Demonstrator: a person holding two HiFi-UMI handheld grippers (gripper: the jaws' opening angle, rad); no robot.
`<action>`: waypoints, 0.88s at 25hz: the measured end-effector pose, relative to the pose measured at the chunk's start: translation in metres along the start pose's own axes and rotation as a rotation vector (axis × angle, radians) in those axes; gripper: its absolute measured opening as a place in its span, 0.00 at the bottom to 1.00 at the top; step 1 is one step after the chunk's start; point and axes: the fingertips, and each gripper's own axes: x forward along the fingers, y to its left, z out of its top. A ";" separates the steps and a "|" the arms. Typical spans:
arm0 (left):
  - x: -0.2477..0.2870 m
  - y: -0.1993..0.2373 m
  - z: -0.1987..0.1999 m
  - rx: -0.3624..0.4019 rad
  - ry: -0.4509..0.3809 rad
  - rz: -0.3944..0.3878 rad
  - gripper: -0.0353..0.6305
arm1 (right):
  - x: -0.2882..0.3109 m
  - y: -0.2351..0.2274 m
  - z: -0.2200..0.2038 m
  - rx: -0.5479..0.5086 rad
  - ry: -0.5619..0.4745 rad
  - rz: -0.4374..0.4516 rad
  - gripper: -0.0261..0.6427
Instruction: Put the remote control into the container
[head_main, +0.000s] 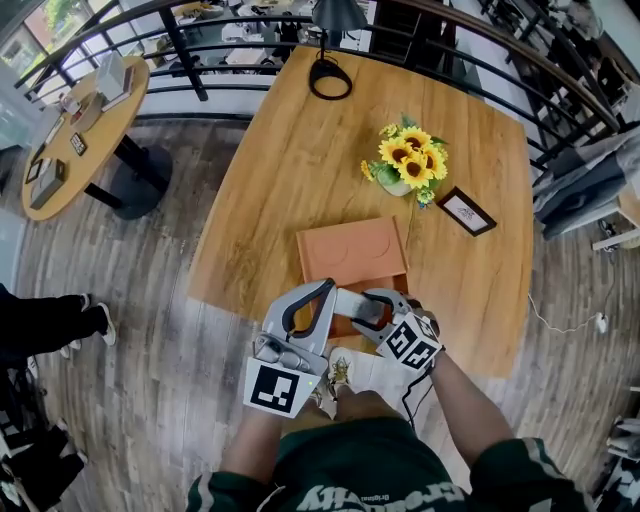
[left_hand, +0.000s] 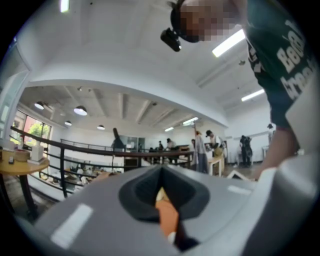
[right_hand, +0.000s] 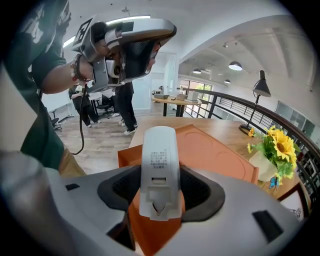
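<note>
Left gripper (left_hand: 161, 196) raised, closed; right gripper (right_hand: 159, 187) clamped.

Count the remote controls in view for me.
1. A white remote control is gripped in the right tool, at the near edge of the orange container. The container's inside isn't visible, so another may be hidden.

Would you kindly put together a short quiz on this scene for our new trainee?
1. True or false: the right gripper is empty.
2. The orange container stands on: A) the floor, B) the wooden table, C) a chair.
3. Which side of the remote control faces the right gripper view's camera?
Key: 1 false, its jaws are shut on the remote control; 2 B; 3 the back, with the printed label.
</note>
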 end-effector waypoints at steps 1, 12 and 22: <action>0.001 0.000 -0.002 -0.004 0.001 0.002 0.05 | 0.002 0.000 -0.002 0.000 0.007 0.002 0.42; 0.010 -0.003 -0.014 0.003 0.022 -0.024 0.05 | 0.022 -0.004 -0.021 -0.005 0.096 0.027 0.42; 0.009 0.002 -0.023 -0.015 0.032 -0.021 0.05 | 0.036 0.000 -0.037 -0.002 0.194 0.038 0.43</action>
